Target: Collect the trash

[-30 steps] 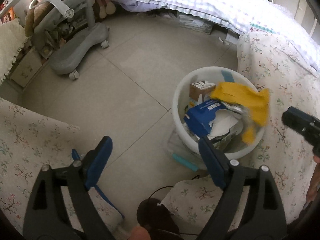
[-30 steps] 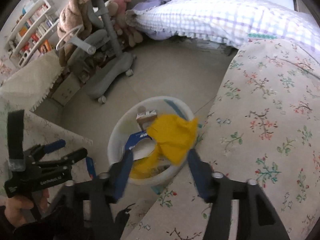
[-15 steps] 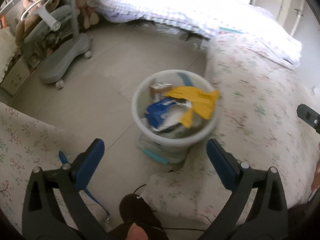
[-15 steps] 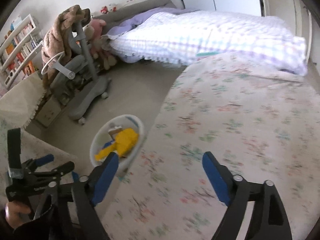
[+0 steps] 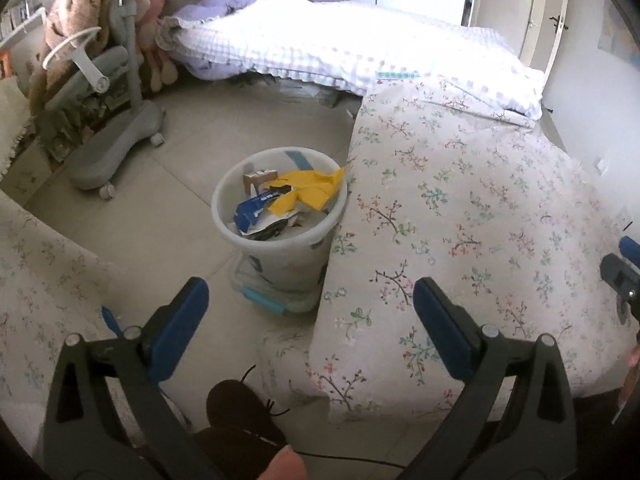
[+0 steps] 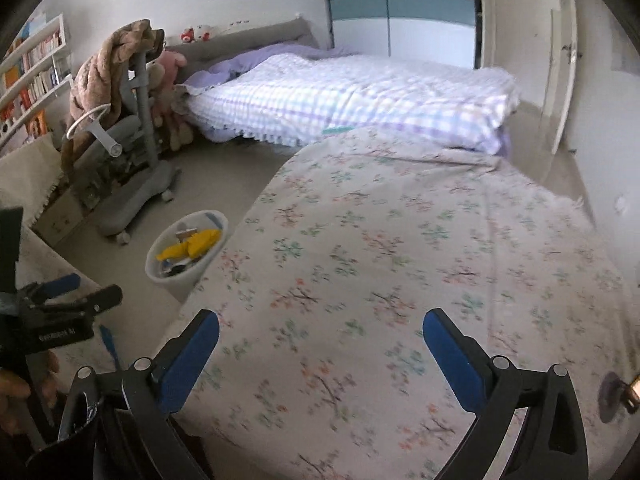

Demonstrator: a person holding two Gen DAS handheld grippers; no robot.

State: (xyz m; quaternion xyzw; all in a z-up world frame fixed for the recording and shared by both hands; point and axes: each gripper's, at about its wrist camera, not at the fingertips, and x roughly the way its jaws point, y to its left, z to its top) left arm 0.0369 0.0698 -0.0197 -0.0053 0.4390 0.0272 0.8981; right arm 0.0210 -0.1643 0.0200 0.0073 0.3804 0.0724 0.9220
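Tools are both hanging spread apart and gripping nothing: the left tool [image 5: 308,316] is facing the white bin [image 5: 280,236], where yellow trash [image 5: 308,192] is lying on top, while the right tool [image 6: 320,344] is hovering over the floral tabletop [image 6: 400,260], probably scanning for more.

Both the left gripper [image 5: 308,322] and right gripper [image 6: 320,346] have pulled back from the bin [image 5: 280,236], where the yellow wrapper [image 5: 308,192] now lies.

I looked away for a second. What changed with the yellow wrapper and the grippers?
Both grippers, left and right, pulled up and away from the bin, the right one swinging over the flowered bed. The yellow wrapper settled on the trash inside. Both stayed open and empty; the bin did not move.
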